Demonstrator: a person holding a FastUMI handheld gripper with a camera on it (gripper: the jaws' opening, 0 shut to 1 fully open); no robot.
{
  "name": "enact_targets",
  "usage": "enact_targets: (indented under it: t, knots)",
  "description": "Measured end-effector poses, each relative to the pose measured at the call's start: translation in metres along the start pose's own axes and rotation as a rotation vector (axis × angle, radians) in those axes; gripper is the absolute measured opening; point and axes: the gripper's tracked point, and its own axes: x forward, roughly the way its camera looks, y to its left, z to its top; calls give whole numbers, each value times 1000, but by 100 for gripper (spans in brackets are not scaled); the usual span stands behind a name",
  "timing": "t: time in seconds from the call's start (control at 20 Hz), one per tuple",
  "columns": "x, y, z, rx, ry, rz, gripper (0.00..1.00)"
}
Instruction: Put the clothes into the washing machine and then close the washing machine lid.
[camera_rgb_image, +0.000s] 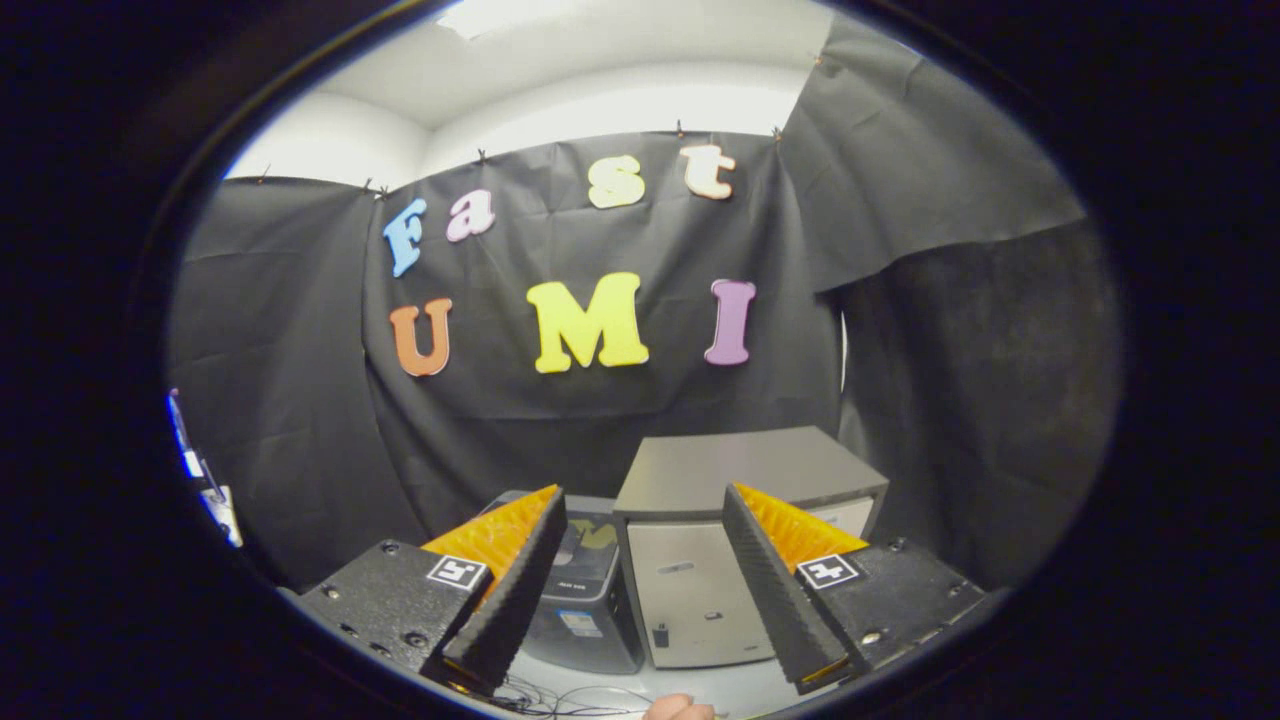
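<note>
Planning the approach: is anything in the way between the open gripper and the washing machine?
Nothing visible does. The open gripper faces the dark washing machine just ahead; the grey cabinet stands beside it, and thin cables lie low before it.

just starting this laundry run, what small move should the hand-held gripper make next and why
Probably tip the hand-held gripper down and ease it forward. Its fingers stand open with nothing between them, well back from the small dark washing machine and the silver cabinet beside it. No clothes are between the fingers yet. Something yellowish lies on the machine's top, too small to identify.
</note>
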Motion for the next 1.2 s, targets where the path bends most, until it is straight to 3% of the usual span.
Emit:
enact_targets:
  t: [0.5, 1.2]
  knots:
    - [-62, 28, 28, -32, -29, -28, 99]
    - [-61, 24, 30, -18, -16, -24, 99]
